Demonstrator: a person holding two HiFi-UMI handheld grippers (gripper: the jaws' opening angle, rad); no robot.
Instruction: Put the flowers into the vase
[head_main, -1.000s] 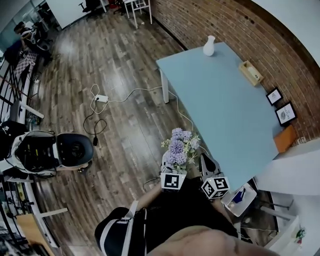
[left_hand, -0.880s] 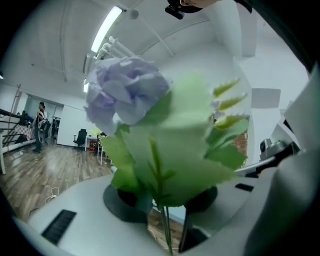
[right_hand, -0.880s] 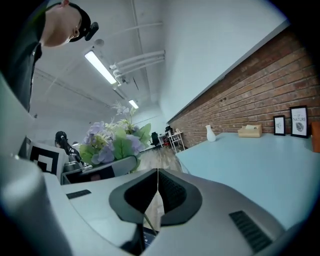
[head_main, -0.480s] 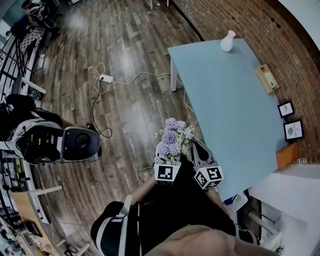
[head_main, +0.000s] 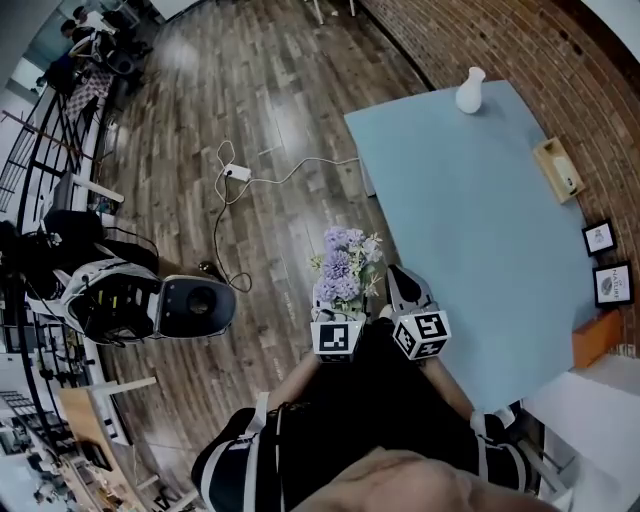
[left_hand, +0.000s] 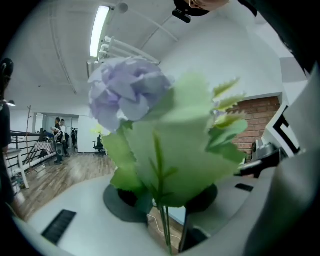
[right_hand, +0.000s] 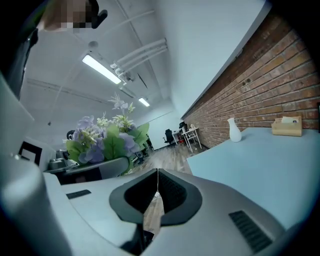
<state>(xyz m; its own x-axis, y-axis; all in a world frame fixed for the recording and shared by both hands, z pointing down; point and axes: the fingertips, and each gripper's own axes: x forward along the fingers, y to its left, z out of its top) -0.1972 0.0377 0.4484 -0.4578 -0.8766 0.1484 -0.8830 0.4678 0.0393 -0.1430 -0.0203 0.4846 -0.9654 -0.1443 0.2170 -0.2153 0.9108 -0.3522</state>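
We see the left tongs (left_hand: 163, 202) clamped on the thin green stems of the flowers (left_hand: 129, 94), with leaves filling most of the left gripper view. In the head view the flowers (head_main: 345, 262) stand upright above the left tongs (head_main: 337, 298), over the wooden floor (head_main: 270, 90) just off the near left edge of the surface (head_main: 480, 200). The right tongs (right_hand: 157, 183) are closed tip to tip, with nothing between them. In the head view the right tongs (head_main: 399, 278) sit just right of the bunch, at the near edge of the surface.

The vase (head_main: 470, 90) is white, upright and at the far end of the blue surface, well apart from the flowers. The right gripper view shows the vase (right_hand: 233, 130) far ahead by the brick wall (right_hand: 260, 85), with the flowers (right_hand: 102, 140) off to the left. A wooden box (head_main: 557, 170) sits on the right side of the surface near the wall. A power strip (head_main: 238, 172) with its cable lies on the floor to the left.
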